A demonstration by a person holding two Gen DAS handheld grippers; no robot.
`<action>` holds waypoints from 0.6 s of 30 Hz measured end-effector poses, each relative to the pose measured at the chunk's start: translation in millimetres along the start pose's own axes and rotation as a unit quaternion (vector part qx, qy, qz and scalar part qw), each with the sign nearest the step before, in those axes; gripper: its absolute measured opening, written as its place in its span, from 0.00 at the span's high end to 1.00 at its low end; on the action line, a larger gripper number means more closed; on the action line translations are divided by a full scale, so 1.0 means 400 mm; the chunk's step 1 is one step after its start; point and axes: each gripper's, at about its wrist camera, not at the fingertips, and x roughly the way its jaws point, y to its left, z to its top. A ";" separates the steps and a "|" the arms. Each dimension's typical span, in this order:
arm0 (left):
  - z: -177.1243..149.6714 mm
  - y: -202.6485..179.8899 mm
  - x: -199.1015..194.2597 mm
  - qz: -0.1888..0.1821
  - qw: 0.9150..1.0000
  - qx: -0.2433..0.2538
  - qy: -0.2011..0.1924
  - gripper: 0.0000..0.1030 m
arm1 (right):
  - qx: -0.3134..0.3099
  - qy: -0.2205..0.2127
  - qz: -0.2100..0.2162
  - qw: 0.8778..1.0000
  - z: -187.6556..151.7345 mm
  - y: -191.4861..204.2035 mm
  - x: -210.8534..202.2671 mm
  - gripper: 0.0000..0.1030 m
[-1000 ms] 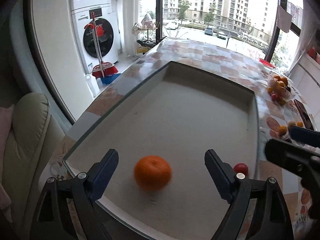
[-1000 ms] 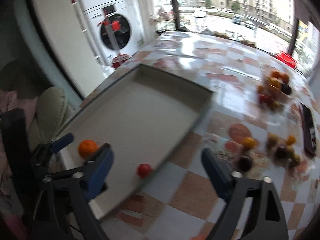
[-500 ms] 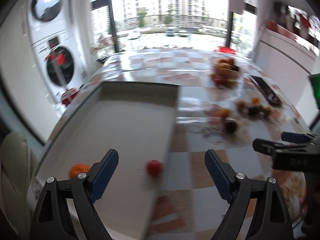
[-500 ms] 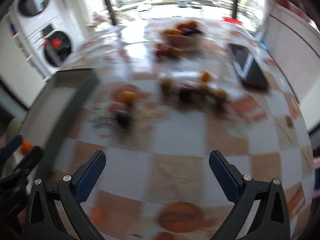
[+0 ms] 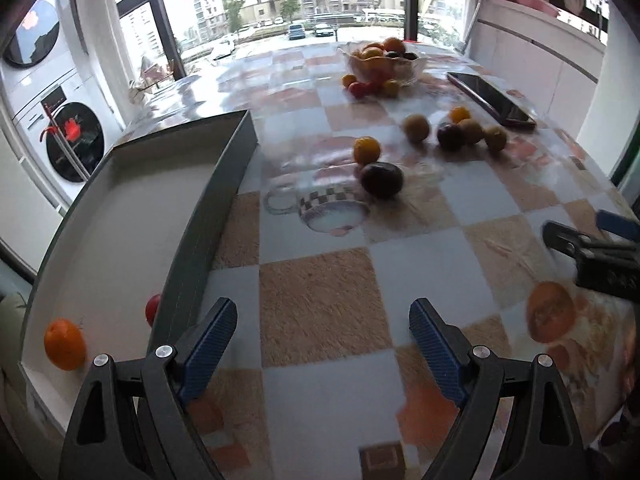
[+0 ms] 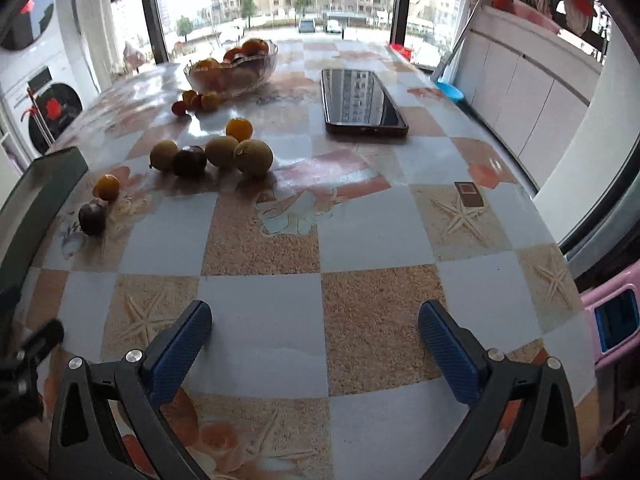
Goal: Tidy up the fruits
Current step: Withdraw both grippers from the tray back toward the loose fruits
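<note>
Both grippers hang over the checkered table (image 6: 260, 316) and point down at it. The left gripper (image 5: 322, 334) has its blue fingers spread wide, with nothing between them. The right gripper (image 6: 316, 334) is spread wide too and holds nothing.

A big shallow box (image 5: 216, 196) with a white inside sits at the left edge of the table. An orange (image 5: 64, 345) lies in its near corner. A small red fruit (image 5: 153, 309) lies close by, right against the box's inner wall.

More fruit sits loose on the table. A dark plum (image 5: 381, 180) lies just beside a small orange fruit (image 5: 366, 150). Farther back, a little bunch of yellow-green fruits (image 6: 236, 154) sits around another dark one (image 6: 189, 161). A glass bowl (image 6: 262, 68) full of fruit stands near the window, with a few small fruits at its foot. A black phone (image 6: 360, 98) lies flat to the right of the bowl.
</note>
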 end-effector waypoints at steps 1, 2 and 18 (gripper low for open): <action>0.004 0.006 0.005 0.004 1.000 -0.004 0.001 0.13 | 0.000 0.000 0.000 1.000 -0.002 -0.003 -0.002 0.00; 0.013 0.016 0.011 0.010 1.000 -0.011 0.002 0.13 | 0.000 0.001 0.000 1.000 0.008 0.010 0.007 0.00; 0.020 0.067 0.045 0.042 0.997 -0.071 -0.010 0.00 | 0.001 0.000 0.000 1.000 0.005 0.007 0.006 0.00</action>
